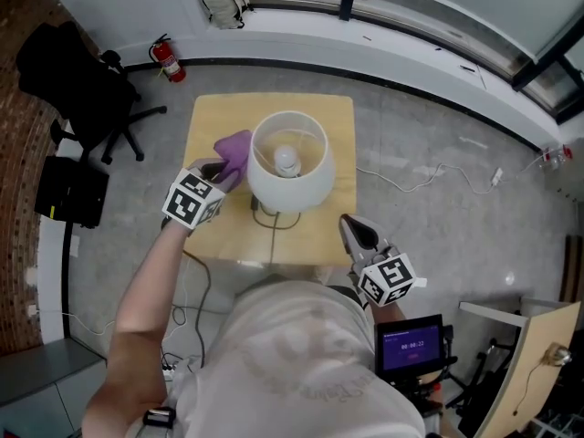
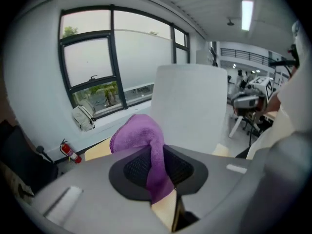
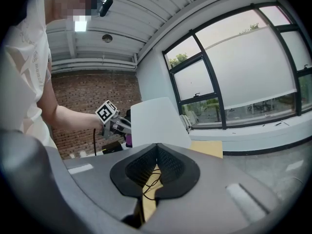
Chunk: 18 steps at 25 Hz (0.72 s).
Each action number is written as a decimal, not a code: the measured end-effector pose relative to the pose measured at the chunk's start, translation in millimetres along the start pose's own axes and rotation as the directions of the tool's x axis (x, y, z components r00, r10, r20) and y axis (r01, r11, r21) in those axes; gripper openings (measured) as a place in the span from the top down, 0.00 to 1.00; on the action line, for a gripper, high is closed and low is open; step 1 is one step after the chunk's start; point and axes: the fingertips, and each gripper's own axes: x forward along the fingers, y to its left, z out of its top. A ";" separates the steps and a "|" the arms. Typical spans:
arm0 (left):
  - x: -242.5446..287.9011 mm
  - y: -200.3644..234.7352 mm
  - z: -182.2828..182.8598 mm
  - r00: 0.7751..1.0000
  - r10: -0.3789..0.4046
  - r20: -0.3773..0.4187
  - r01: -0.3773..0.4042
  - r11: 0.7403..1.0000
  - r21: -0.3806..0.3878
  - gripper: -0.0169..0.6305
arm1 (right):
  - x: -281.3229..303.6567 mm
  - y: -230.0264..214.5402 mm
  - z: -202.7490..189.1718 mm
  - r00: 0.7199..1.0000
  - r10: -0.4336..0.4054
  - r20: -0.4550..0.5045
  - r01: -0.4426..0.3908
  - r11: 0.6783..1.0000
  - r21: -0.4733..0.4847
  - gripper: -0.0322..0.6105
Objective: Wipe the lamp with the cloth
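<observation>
A white lamp (image 1: 288,161) with a drum shade stands in the middle of a small wooden table (image 1: 206,231); its bulb shows from above. My left gripper (image 1: 222,173) is shut on a purple cloth (image 1: 234,153), which lies against the shade's left side. In the left gripper view the cloth (image 2: 141,139) bulges out of the shut jaws just in front of the shade (image 2: 191,106). My right gripper (image 1: 351,234) hovers at the table's front right corner, shut and empty. The right gripper view shows the shade (image 3: 156,122) and the left gripper (image 3: 117,124) beyond it.
The lamp's black cord (image 1: 270,232) runs off the table's front edge. A black office chair (image 1: 87,89) and a red fire extinguisher (image 1: 168,60) stand at the left. A white cable (image 1: 429,181) lies on the floor at the right, and a small screen (image 1: 410,344) sits by my right side.
</observation>
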 end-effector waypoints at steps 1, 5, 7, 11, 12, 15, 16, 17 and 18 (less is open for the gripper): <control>-6.5 -2.0 5.8 0.999 0.013 0.029 -0.012 0.999 -0.041 0.87 | 0.7 1.6 0.2 1.000 0.003 0.001 -0.003 1.000 -0.001 0.93; -38.7 -7.2 42.4 0.984 0.059 0.166 -0.039 0.992 -0.124 0.87 | 1.4 6.3 0.5 1.000 0.007 0.001 -0.007 1.000 -0.005 0.93; -59.2 -10.5 66.8 0.966 0.076 0.247 -0.046 0.991 -0.124 0.87 | 1.5 8.8 -0.1 1.000 0.010 0.000 -0.010 1.000 -0.005 0.93; -103.2 -25.1 121.8 0.916 0.090 0.391 -0.102 0.995 0.011 0.87 | 1.7 9.8 -1.2 1.000 0.017 0.002 -0.017 1.000 -0.004 0.93; -112.0 -32.6 136.1 0.908 0.074 0.412 -0.114 0.991 0.074 0.87 | 1.6 8.9 -1.2 1.000 0.019 0.004 -0.019 1.000 -0.003 0.93; -122.9 -62.0 172.3 0.917 -0.014 0.399 -0.107 0.954 0.279 0.87 | 1.1 4.7 -0.9 1.000 0.025 0.012 -0.025 1.000 0.003 0.93; -121.2 -71.5 181.4 0.925 -0.045 0.377 -0.094 0.935 0.341 0.87 | 1.4 3.2 -0.5 1.000 0.028 0.015 -0.028 1.000 0.005 0.93; -117.6 -79.4 189.3 0.933 -0.068 0.353 -0.083 0.915 0.396 0.87 | 1.8 1.8 -0.1 0.999 0.030 0.019 -0.030 1.000 0.007 0.93; -112.5 -84.8 195.6 0.942 -0.080 0.327 -0.077 0.893 0.443 0.87 | 2.3 0.7 0.2 0.999 0.032 0.022 -0.032 0.999 0.010 0.93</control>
